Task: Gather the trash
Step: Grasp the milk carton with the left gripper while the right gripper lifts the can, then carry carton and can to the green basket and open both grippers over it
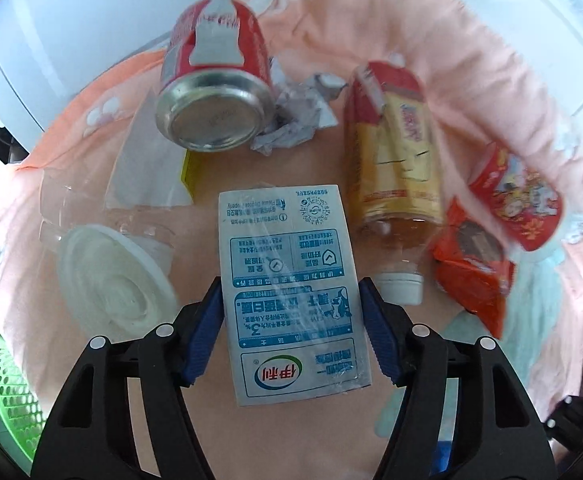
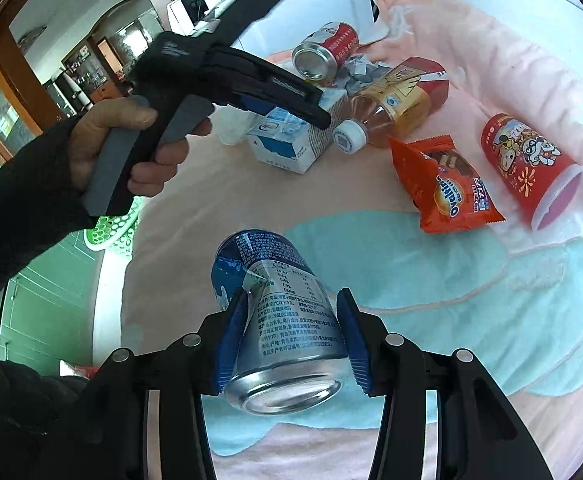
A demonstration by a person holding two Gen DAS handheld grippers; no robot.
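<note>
Right gripper (image 2: 289,344) holds a blue-and-silver aluminium drink can (image 2: 279,320) clear of the bedding, likely bound for the bin. Left gripper (image 1: 291,332) brackets the white-and-blue milk carton (image 1: 291,292) – fingers wide at its sides, contact uncertain.

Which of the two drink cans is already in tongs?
The blue-and-silver can, clamped between the right tongs. The red can lies loose on its side on the pink blanket, beside crumpled paper.
</note>
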